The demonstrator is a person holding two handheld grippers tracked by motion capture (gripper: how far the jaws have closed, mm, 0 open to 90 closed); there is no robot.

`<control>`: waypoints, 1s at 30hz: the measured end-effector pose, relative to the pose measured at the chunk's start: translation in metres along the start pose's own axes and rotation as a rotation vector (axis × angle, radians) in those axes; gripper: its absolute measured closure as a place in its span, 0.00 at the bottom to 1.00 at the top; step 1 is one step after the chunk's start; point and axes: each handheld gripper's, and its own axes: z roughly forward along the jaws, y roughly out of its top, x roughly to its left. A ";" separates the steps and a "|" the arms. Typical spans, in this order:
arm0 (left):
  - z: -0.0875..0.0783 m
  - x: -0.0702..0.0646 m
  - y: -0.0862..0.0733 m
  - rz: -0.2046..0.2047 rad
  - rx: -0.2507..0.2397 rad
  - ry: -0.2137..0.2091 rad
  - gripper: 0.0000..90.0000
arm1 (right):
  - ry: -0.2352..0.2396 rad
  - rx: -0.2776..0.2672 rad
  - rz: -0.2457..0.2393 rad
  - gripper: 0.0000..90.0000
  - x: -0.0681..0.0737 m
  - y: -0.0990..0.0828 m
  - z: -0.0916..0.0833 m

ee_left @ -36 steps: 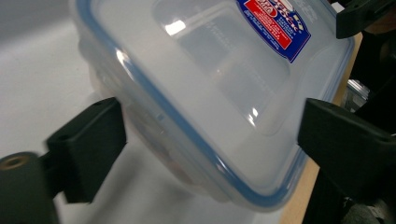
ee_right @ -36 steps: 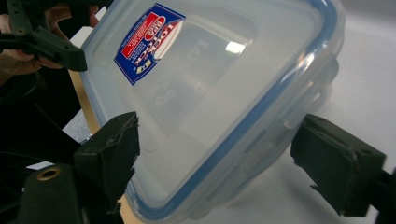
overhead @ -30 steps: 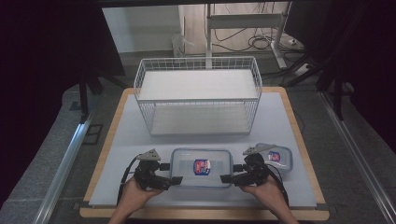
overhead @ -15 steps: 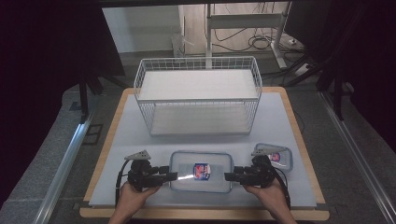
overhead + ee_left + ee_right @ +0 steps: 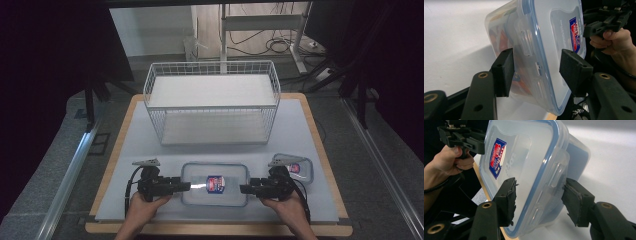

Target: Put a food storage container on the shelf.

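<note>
Gripping both short ends at once, I have the clear rectangular plastic food container with the blue-rimmed snap lid (image 5: 214,184) lying near the front edge of the desk (image 5: 305,125), midway between its front corners. My left gripper (image 5: 183,185) has just been closing, then eased out a touch; its jaws stand at half width across the container's left end, one pad (image 5: 503,71) against the body and the other (image 5: 573,71) on the lid face, straddling the locking flap. My right gripper (image 5: 247,189) has likewise closed in to half width on the opposite end, its worn pads (image 5: 506,197) bracketing lid and base. I judge the container light, fairly stiff yet thin-walled, with a smooth, slippery skin; something reddish shows faintly inside, so its weight may shift. The rim and flap zone looks the soundest purchase, since the flat walls could flex or slide. A second, smaller lidded container (image 5: 295,167) sits near the desk's front right corner, just behind my right hand (image 5: 285,205). The white wire two-tier rack (image 5: 212,102) stands along the rear edge, well apart.
</note>
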 end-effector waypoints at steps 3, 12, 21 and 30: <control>-0.001 -0.004 -0.001 0.008 0.000 0.020 0.52 | 0.001 -0.005 0.009 0.51 0.000 0.000 0.000; -0.005 -0.015 0.000 0.018 -0.020 0.087 0.56 | -0.012 -0.059 0.050 0.56 0.002 0.001 0.000; -0.005 -0.019 0.002 0.053 -0.044 0.105 0.57 | -0.036 -0.078 0.019 0.56 0.004 0.004 0.000; -0.015 -0.029 0.017 0.096 -0.090 0.114 0.57 | -0.031 -0.133 -0.025 0.56 0.011 0.019 -0.010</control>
